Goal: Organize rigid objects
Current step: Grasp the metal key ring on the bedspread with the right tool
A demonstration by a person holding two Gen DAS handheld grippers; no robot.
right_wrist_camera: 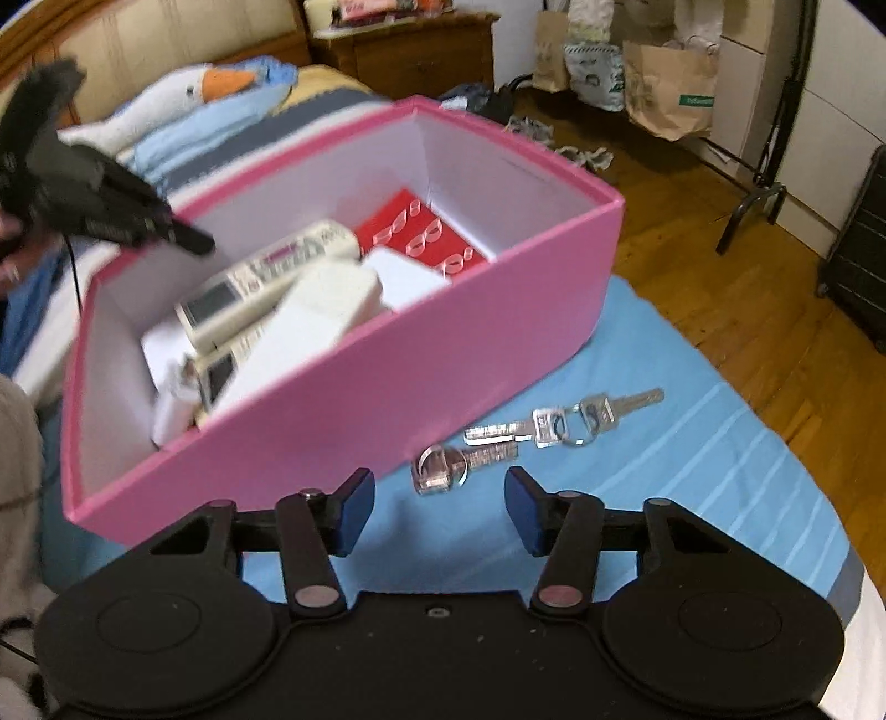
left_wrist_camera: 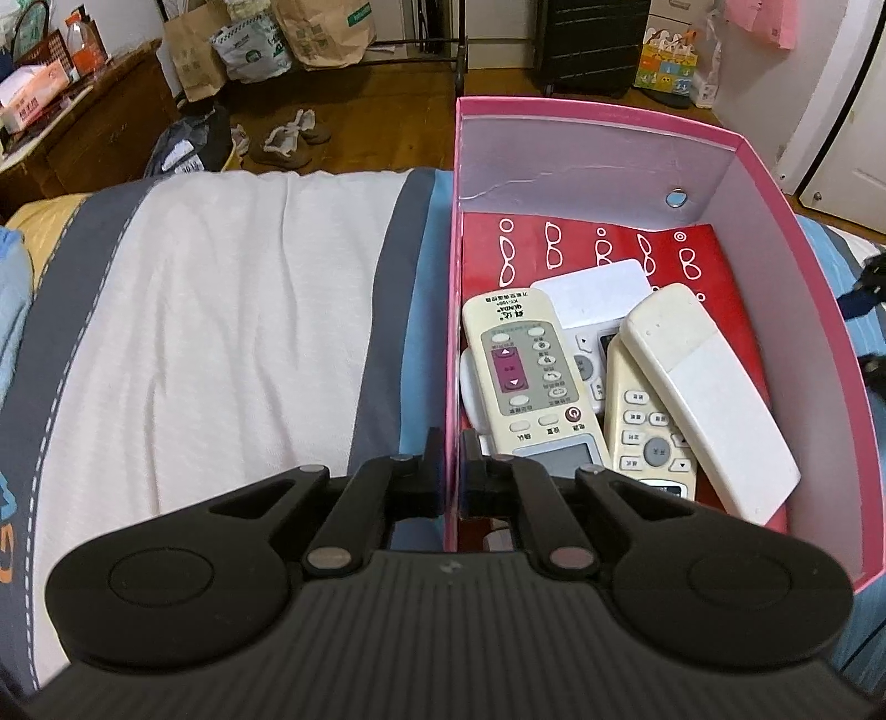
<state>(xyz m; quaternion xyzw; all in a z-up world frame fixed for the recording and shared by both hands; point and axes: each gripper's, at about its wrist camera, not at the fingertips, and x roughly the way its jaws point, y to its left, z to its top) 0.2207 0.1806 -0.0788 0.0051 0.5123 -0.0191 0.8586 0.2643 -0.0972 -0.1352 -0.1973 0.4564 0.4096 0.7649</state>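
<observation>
A pink box (left_wrist_camera: 598, 113) stands on the bed. My left gripper (left_wrist_camera: 453, 462) is shut on its left wall, one finger inside and one outside. In the box lie a red card (left_wrist_camera: 581, 243) printed with glasses, a cream remote (left_wrist_camera: 526, 382) face up, a second remote (left_wrist_camera: 648, 437), and a third remote (left_wrist_camera: 703, 399) face down across it. A bunch of silver keys (right_wrist_camera: 554, 426) lies on the blue sheet beside the box's (right_wrist_camera: 443, 360) outer wall. My right gripper (right_wrist_camera: 437, 490) hangs open just short of the keys, with nothing between its fingers.
The bed cover (left_wrist_camera: 232, 310) is white with grey and blue bands. A goose plush (right_wrist_camera: 183, 91) lies near the headboard. Past the bed edge lies wooden floor (right_wrist_camera: 720, 266) with paper bags (right_wrist_camera: 670, 88), shoes (left_wrist_camera: 288, 144) and a dark suitcase (left_wrist_camera: 592, 44).
</observation>
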